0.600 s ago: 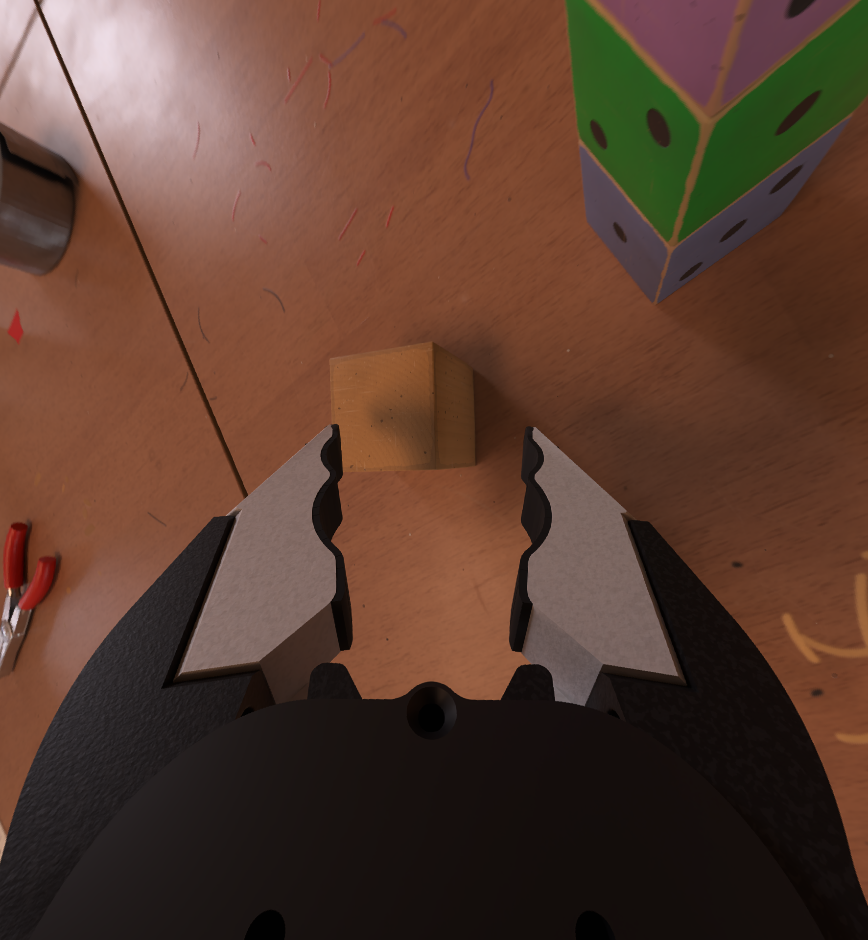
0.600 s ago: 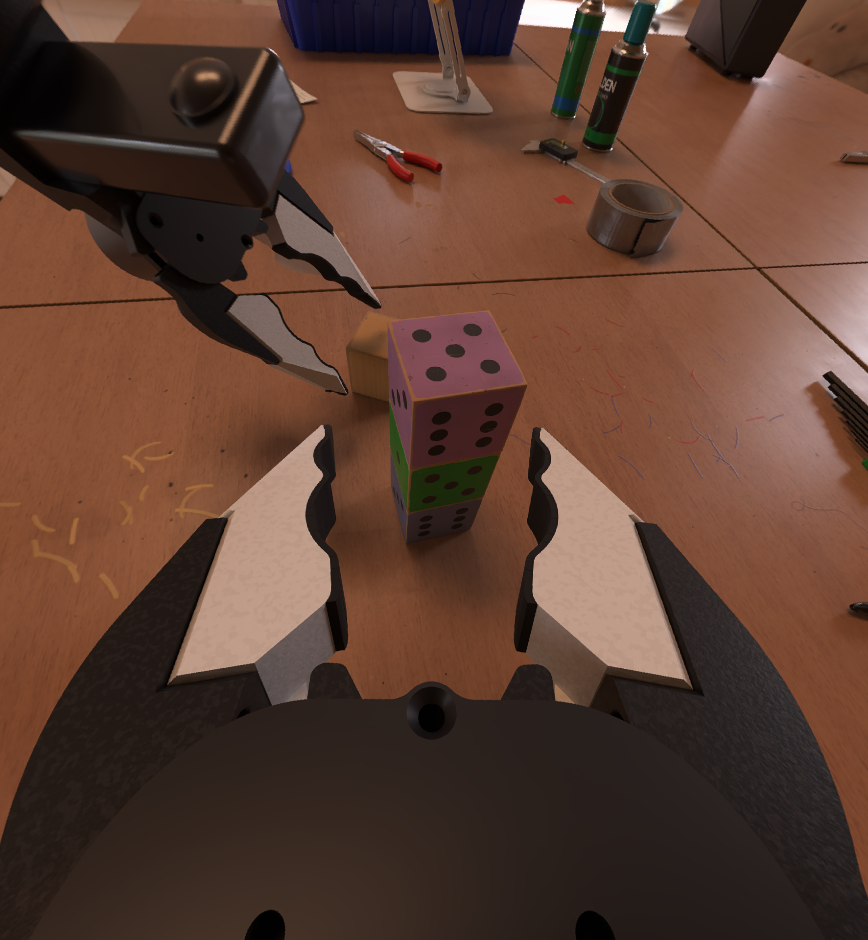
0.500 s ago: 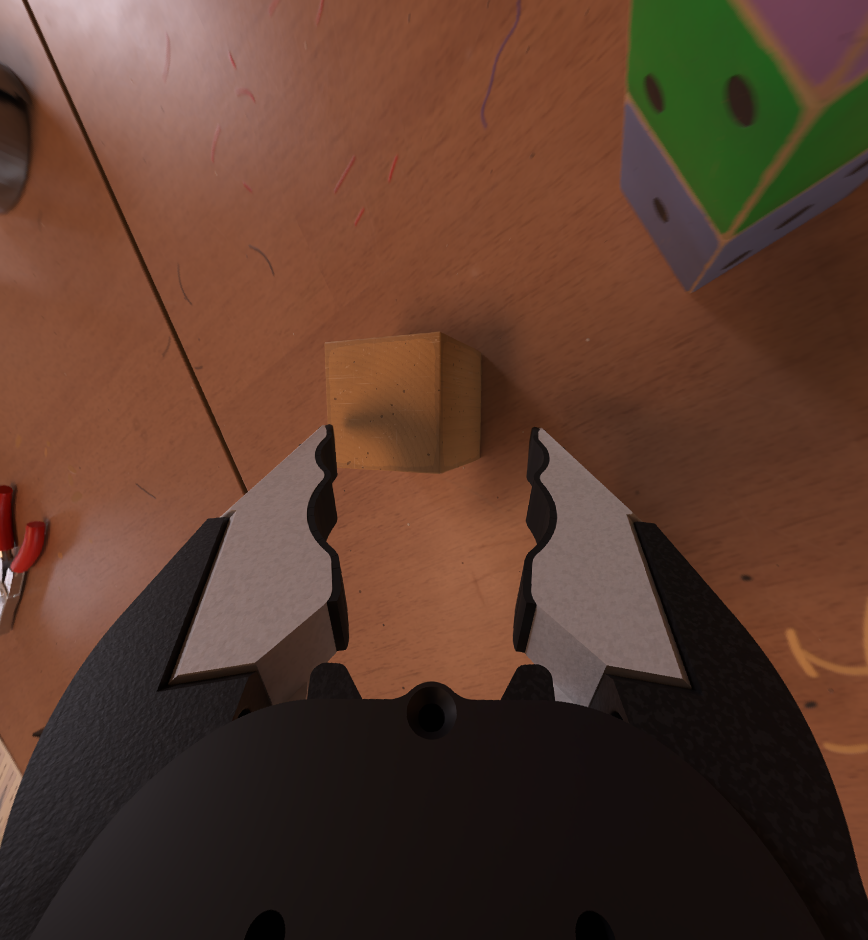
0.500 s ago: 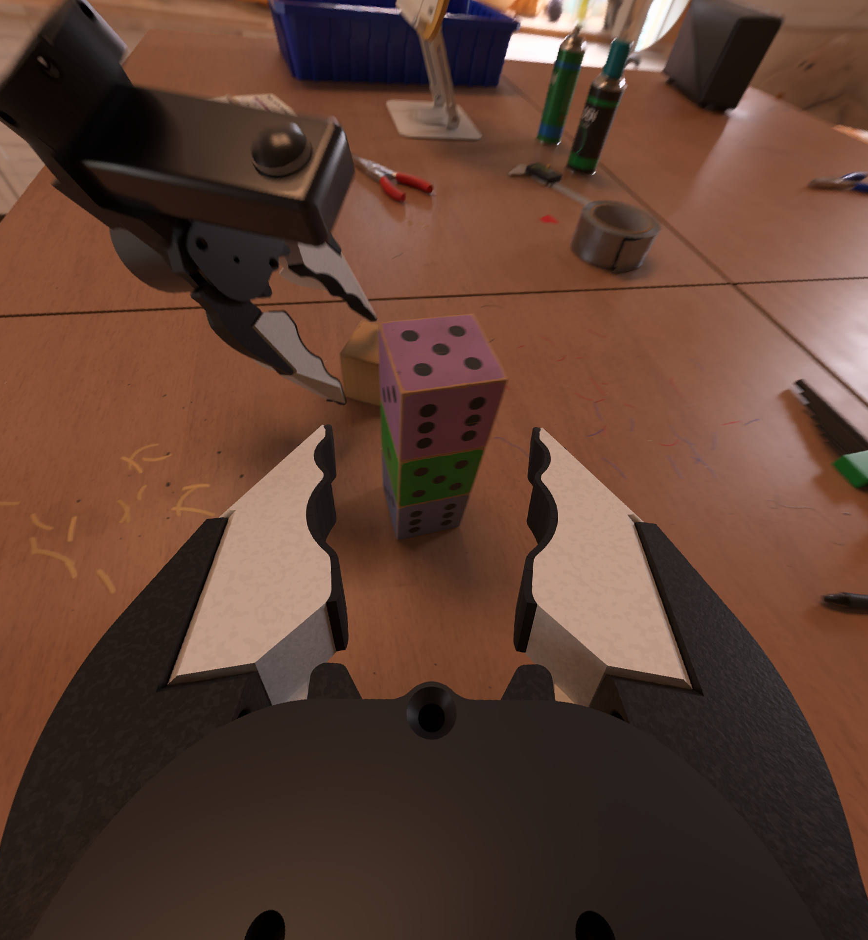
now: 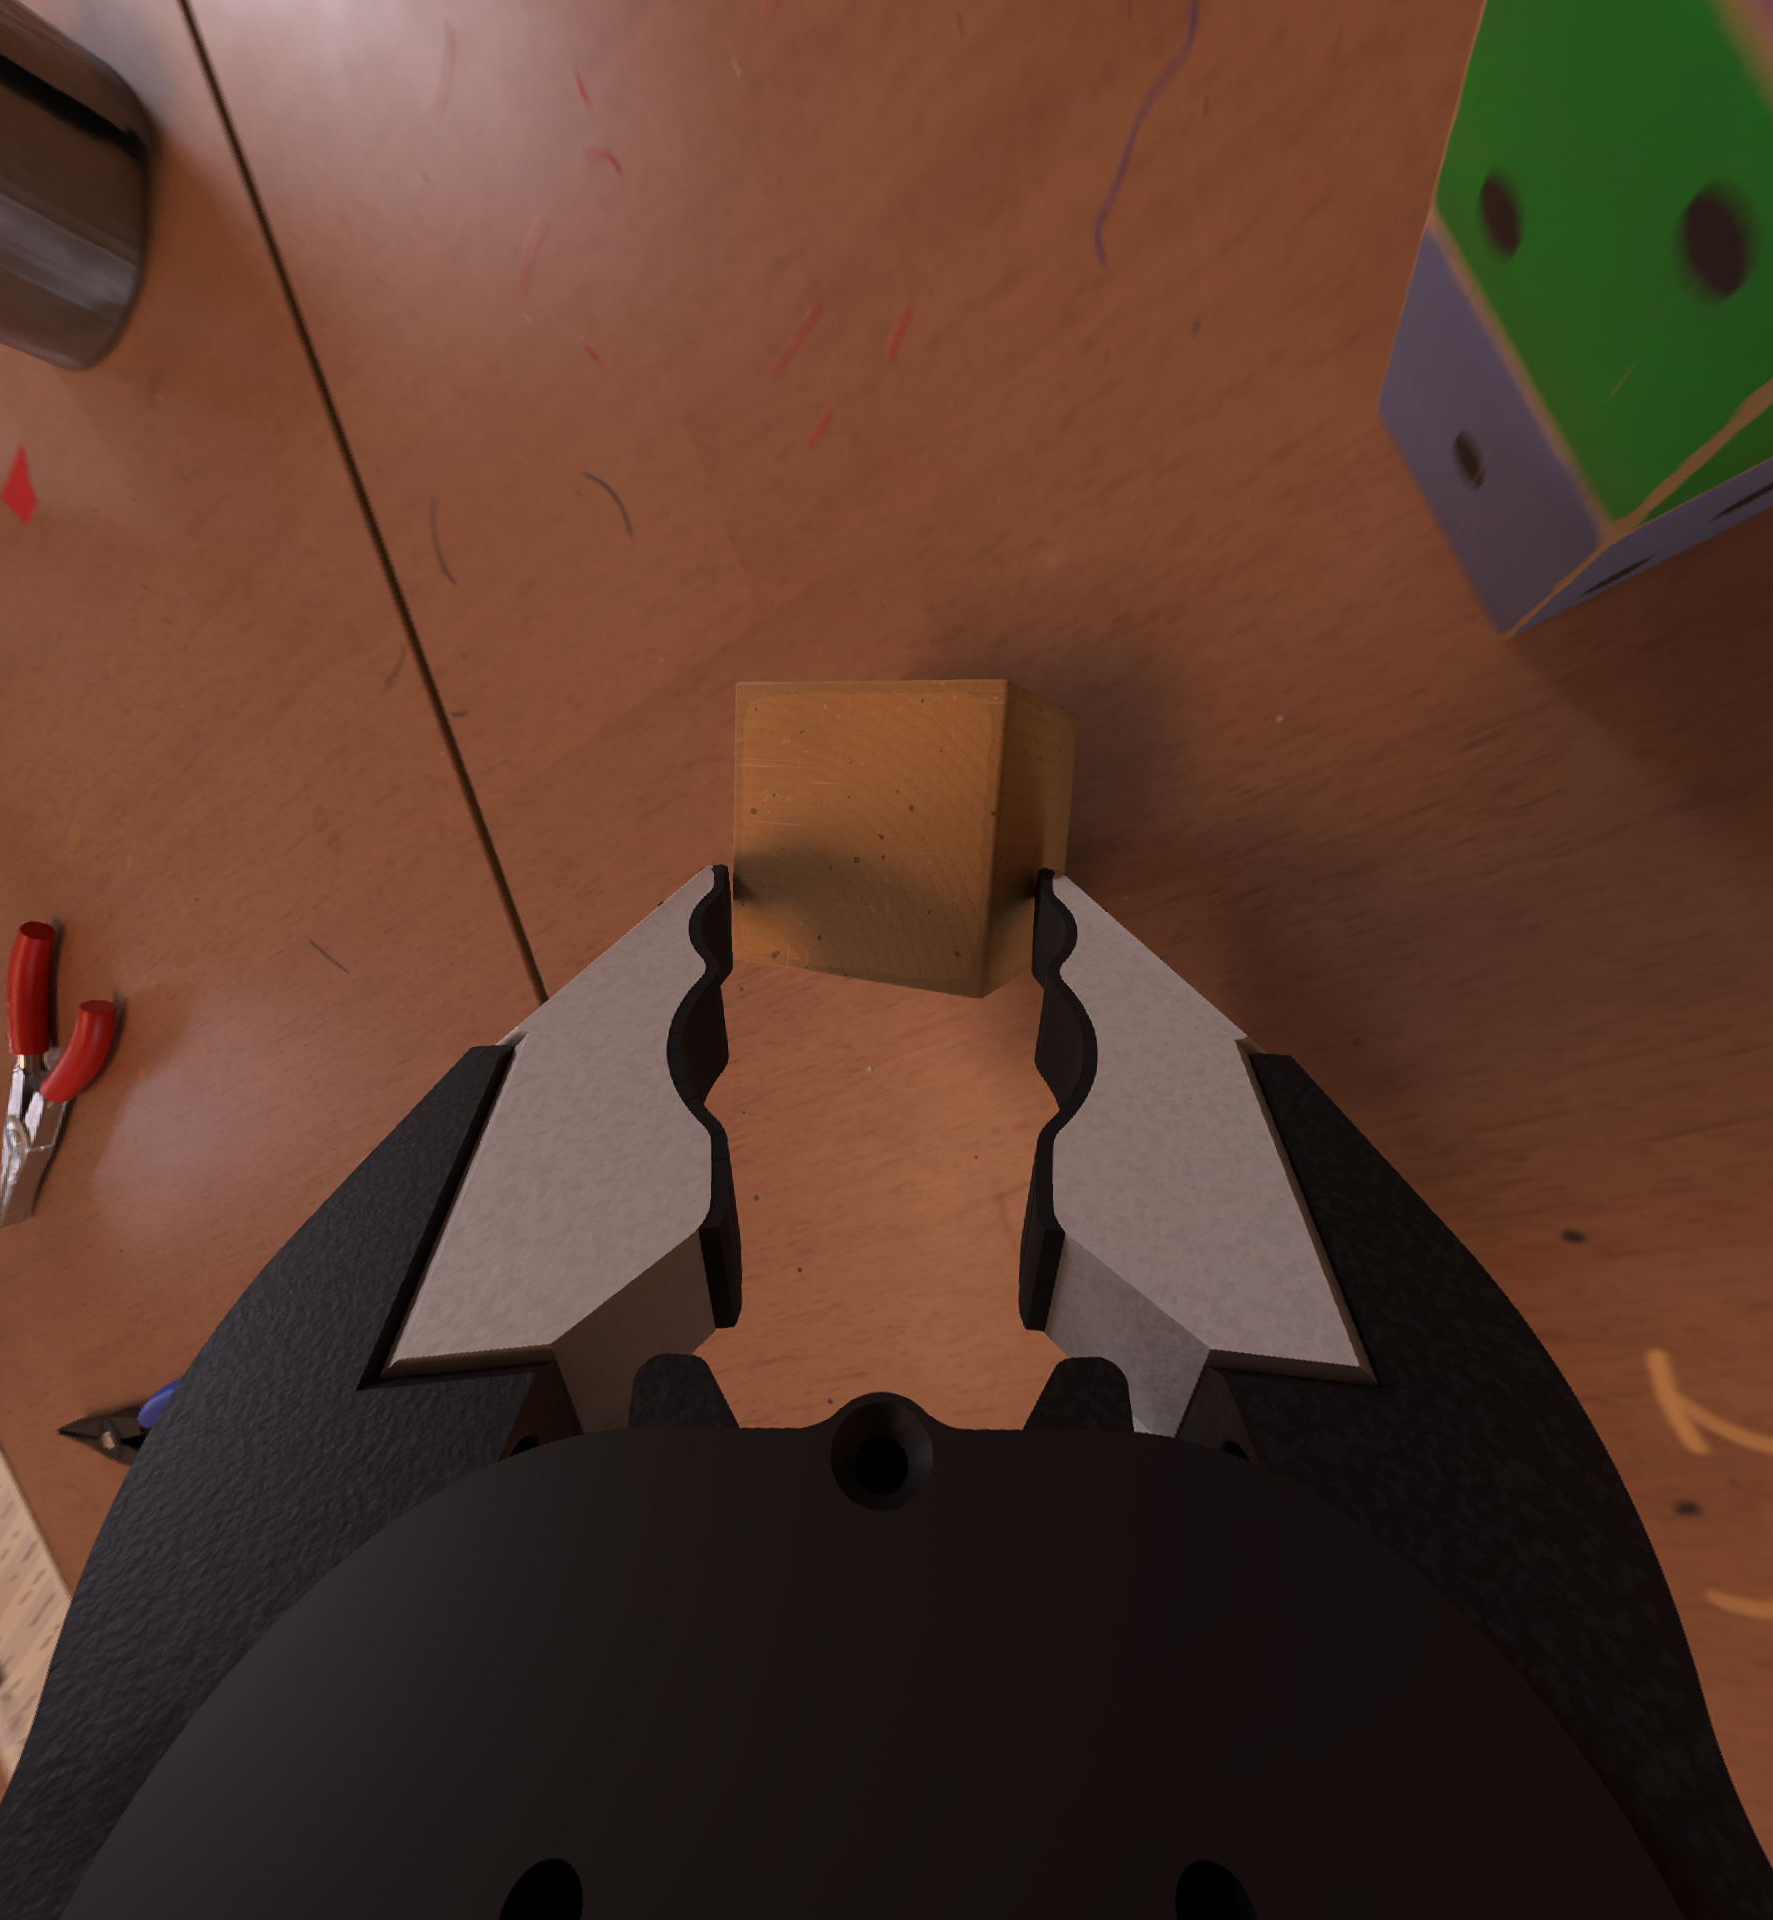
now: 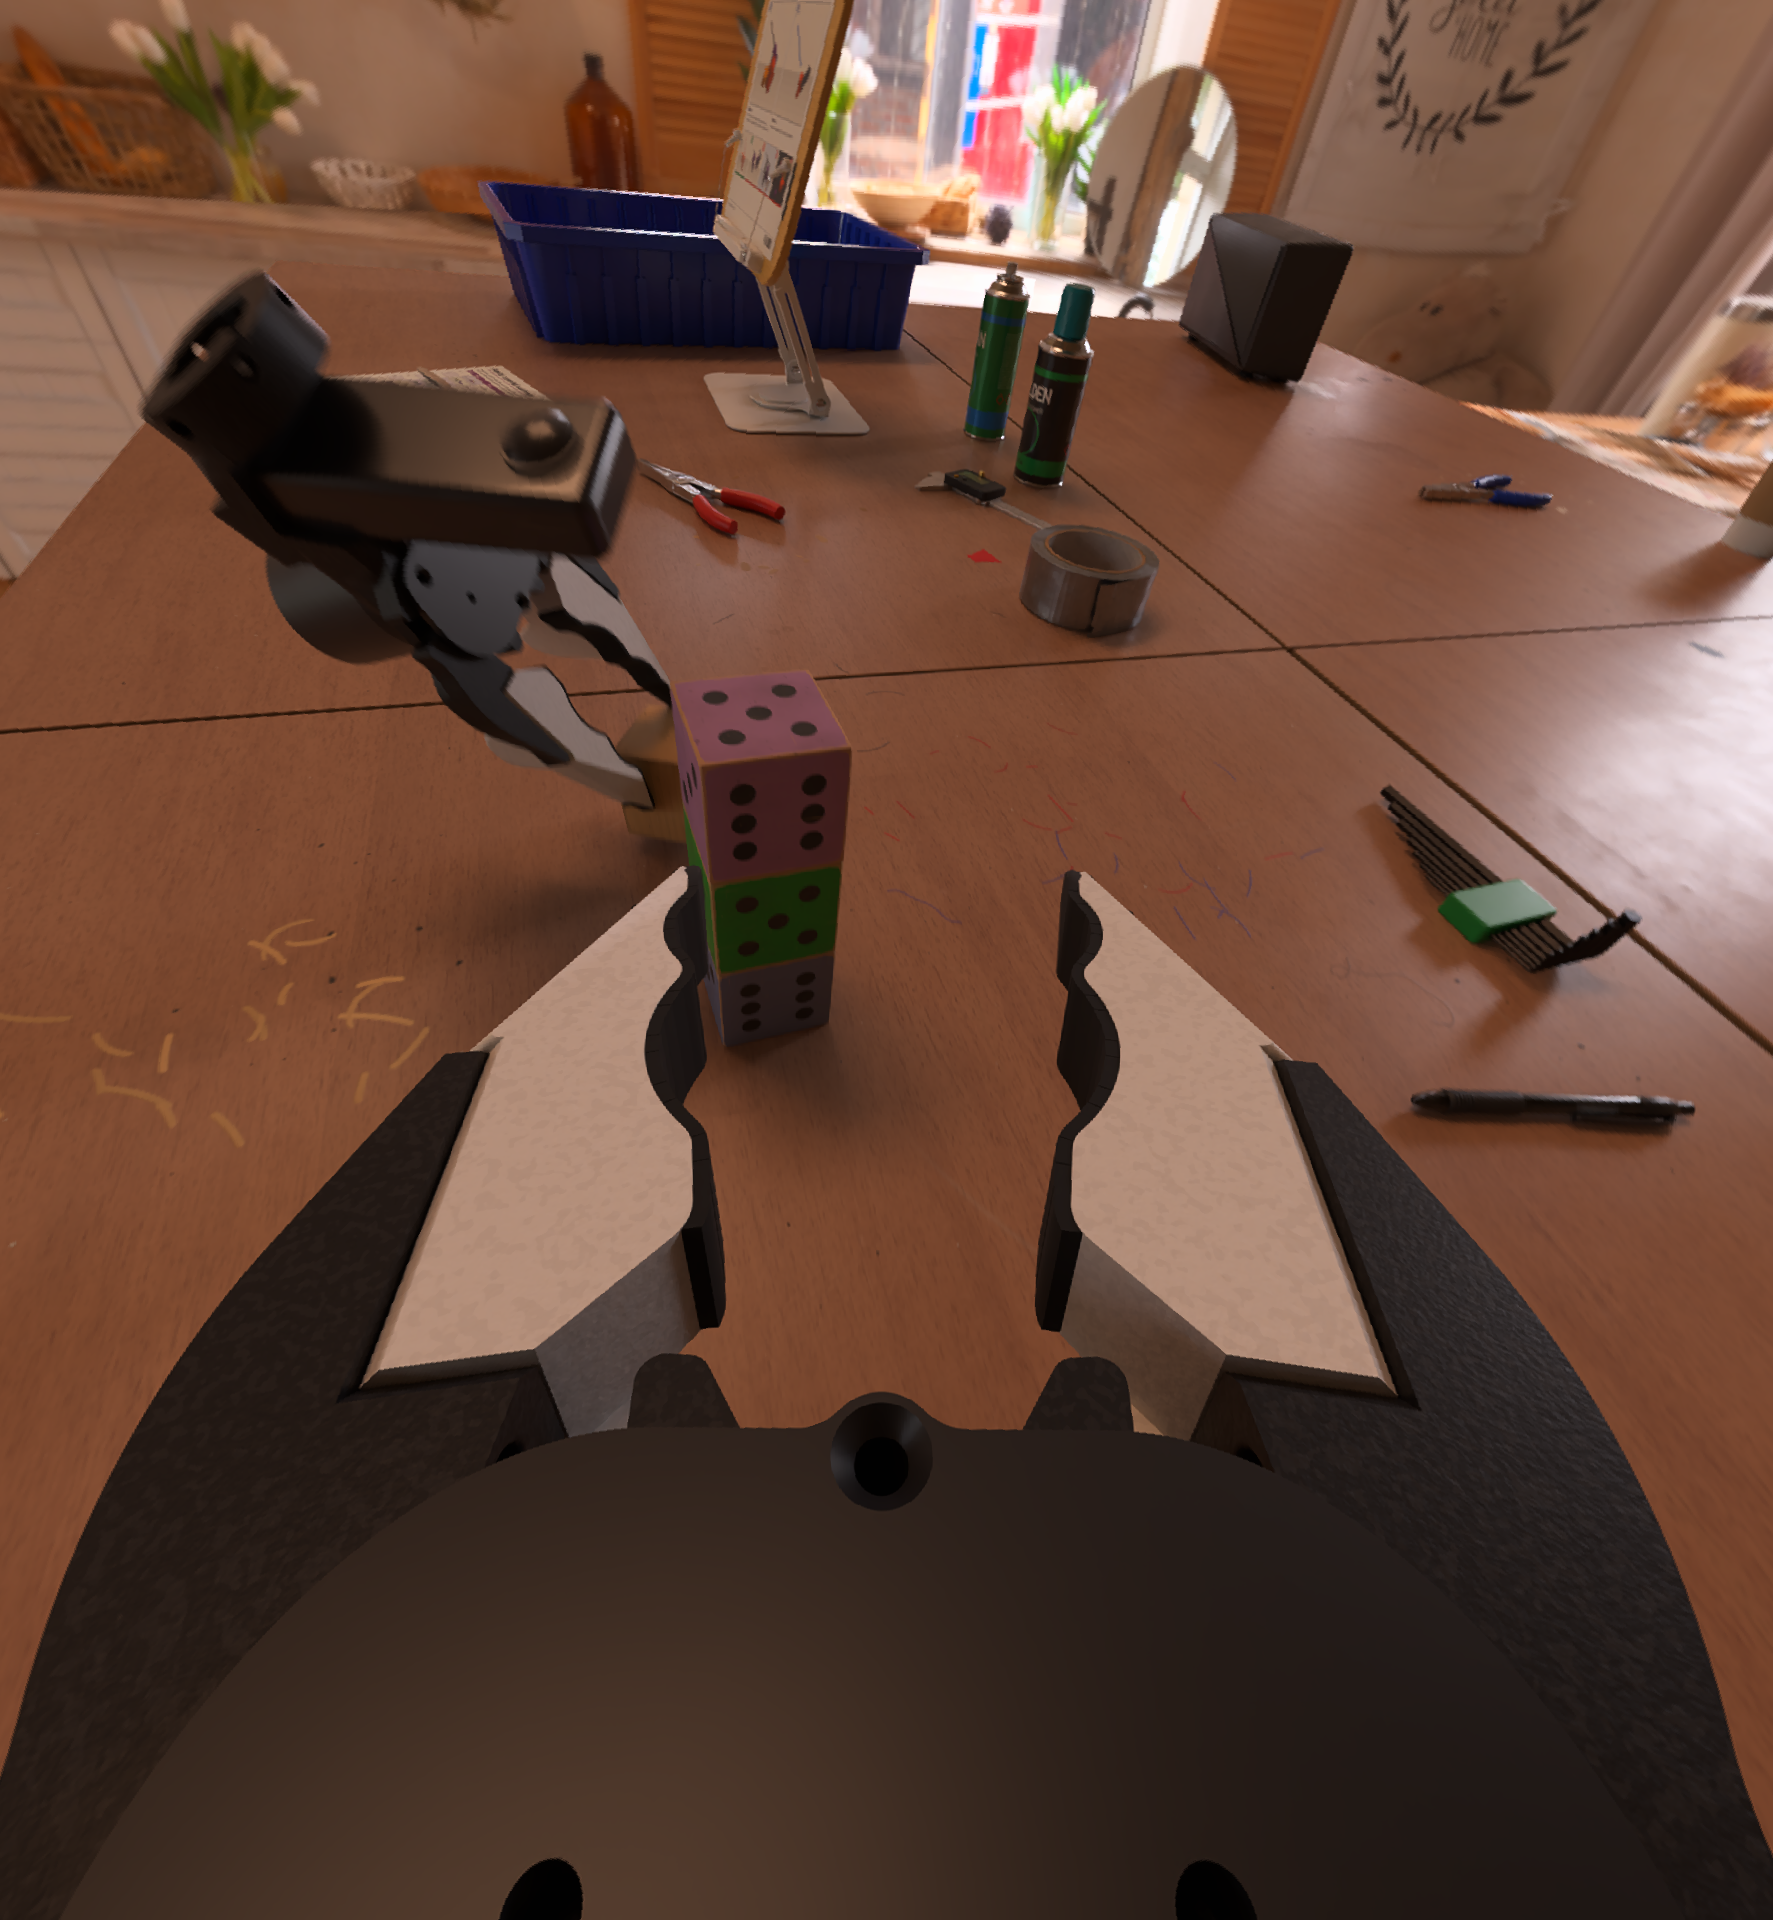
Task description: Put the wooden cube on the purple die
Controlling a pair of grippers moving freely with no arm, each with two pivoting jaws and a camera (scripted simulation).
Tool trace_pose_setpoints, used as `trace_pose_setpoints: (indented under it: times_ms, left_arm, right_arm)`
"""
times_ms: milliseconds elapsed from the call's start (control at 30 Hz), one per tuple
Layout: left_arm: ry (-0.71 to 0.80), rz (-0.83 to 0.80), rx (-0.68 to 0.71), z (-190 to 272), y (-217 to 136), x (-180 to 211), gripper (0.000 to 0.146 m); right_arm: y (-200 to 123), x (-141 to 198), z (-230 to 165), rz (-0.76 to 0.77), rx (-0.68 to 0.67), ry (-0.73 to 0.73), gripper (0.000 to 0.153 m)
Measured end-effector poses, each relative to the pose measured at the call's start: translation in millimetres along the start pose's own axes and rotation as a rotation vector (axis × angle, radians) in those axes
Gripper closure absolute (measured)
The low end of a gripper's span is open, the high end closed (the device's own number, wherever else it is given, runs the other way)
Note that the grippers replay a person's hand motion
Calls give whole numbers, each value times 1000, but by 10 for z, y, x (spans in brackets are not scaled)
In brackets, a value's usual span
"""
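The wooden cube (image 5: 877, 831) rests on the brown table, just behind the dice stack as the right wrist view shows it (image 6: 653, 764). My left gripper (image 5: 882, 881) reaches down over the cube, its fingertips (image 5: 718, 914) touching the cube's left and right sides. The purple die (image 6: 757, 727) tops a stack, with a green die (image 6: 773, 920) under it and a lavender die (image 6: 773, 997) at the bottom. In the left wrist view the green die (image 5: 1640, 260) sits at the upper right. My right gripper (image 6: 880, 878) is open and empty, its left fingertip beside the stack.
A grey tape roll (image 6: 1090, 577) and red-handled pliers (image 6: 726, 504) lie behind the stack. A hex key set (image 6: 1495, 904) and a black pen (image 6: 1547, 1107) lie to the right. Two spray cans (image 6: 1027, 374) and a blue bin (image 6: 653, 270) stand at the back.
My left gripper has come down over the cube and its fingers have narrowed onto the cube's sides. My right gripper has drawn back from the stack and tilted up.
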State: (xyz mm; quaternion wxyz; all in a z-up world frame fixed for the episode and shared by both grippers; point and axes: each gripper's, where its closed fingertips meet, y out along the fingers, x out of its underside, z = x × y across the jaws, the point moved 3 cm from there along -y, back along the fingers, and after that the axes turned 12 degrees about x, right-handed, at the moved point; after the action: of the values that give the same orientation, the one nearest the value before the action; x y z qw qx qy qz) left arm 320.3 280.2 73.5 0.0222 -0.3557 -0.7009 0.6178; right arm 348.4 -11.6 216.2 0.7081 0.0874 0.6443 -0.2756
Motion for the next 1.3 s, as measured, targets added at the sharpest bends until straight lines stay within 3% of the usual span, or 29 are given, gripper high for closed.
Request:
trace_pose_setpoints:
  times_ms: [233,333,433,533,633,800,1300]
  left_arm:
    - [46,258,37,2,-864,-424,88]
    - [211,344,110,151,-1234,-733,88]
    - [495,354,152,350,-1412,-1037,88]
    - [756,283,112,422,-1383,-1251,88]
    - [870,203,232,494,-1295,-1336,88]
    - [942,143,323,562,-1253,-1345,88]
    - [994,160,280,560,-1116,-1300,83]
  right_arm:
    - [-225,56,227,-8,42,36,86]
    - [-298,58,298,-4,61,34,86]
    - [-344,71,348,6,58,60,86]
    - [-353,113,391,4,64,80,86]
    - [-348,176,445,-14,88,81,86]
    - [-345,225,494,-24,90,96,86]
    - [-323,265,519,-21,76,125,86]
